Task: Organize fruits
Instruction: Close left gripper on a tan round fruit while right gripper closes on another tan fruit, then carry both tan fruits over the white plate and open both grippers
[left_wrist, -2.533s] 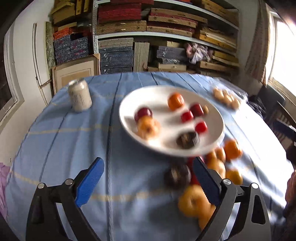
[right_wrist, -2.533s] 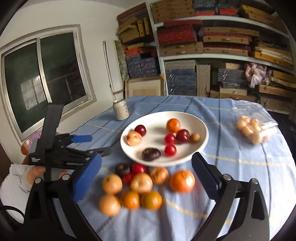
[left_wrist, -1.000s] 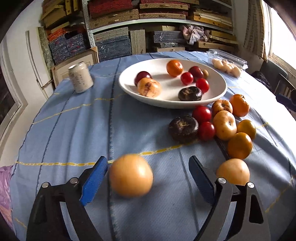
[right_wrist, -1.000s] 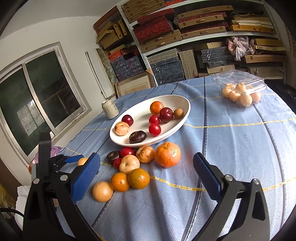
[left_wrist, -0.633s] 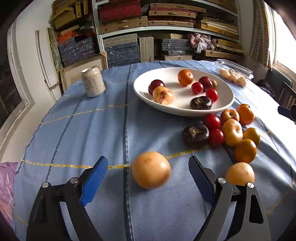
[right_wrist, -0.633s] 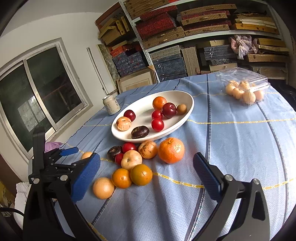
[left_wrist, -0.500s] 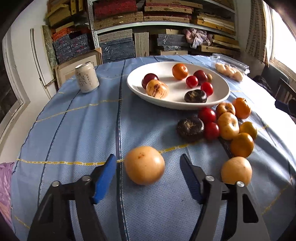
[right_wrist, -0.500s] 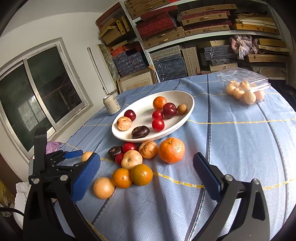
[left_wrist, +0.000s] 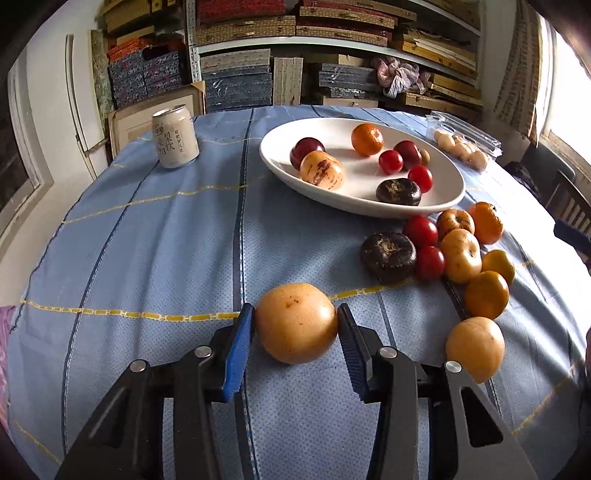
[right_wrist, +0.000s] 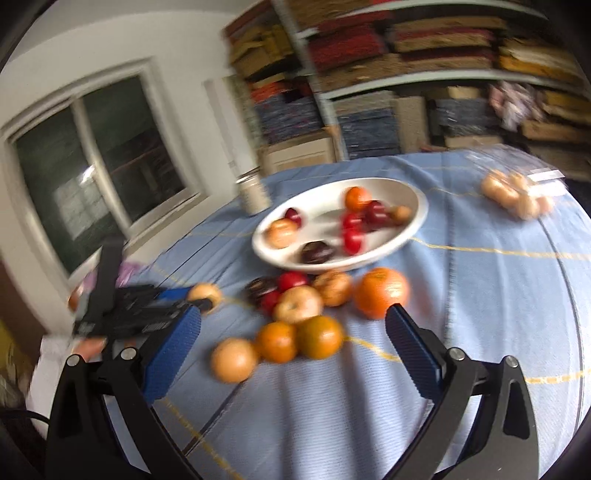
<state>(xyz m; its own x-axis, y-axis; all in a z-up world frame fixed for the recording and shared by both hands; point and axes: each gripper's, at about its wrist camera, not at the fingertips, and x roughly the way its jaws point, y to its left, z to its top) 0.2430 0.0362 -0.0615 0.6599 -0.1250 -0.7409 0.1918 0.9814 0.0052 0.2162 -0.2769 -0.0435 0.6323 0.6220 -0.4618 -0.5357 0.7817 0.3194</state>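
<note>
Left wrist view: the left tongs (left_wrist: 295, 328) have just been closing, and both blue pads are seen pressed against the sides of a round yellow-orange fruit (left_wrist: 296, 323) that sits on the blue tablecloth (left_wrist: 147, 236) of the table, at its near side. Just right of the tongs a second yellow fruit (left_wrist: 475, 349) lies alone. Beyond it a loose cluster is gathered – a dark brown fruit (left_wrist: 388, 255), two red tomatoes (left_wrist: 424, 243), a pale apple (left_wrist: 461, 254) and several oranges (left_wrist: 487, 294), most of them touching one another. Behind the cluster stands a white oval plate (left_wrist: 448, 197), in which more fruit of the same kinds is spread. A pale drink can (left_wrist: 174, 136) stands upright at the far left of the table, and a clear plastic box of small pale fruits (left_wrist: 461, 147) lies at the far right.

From the right wrist view – blurred – the right tongs (right_wrist: 293, 332) are seen spread wide above the near side of the cluster, with nothing between the pads. At the left of that view the left tongs are seen again, pinching the yellow-orange fruit, with part of a hand (right_wrist: 90, 345) below them.
</note>
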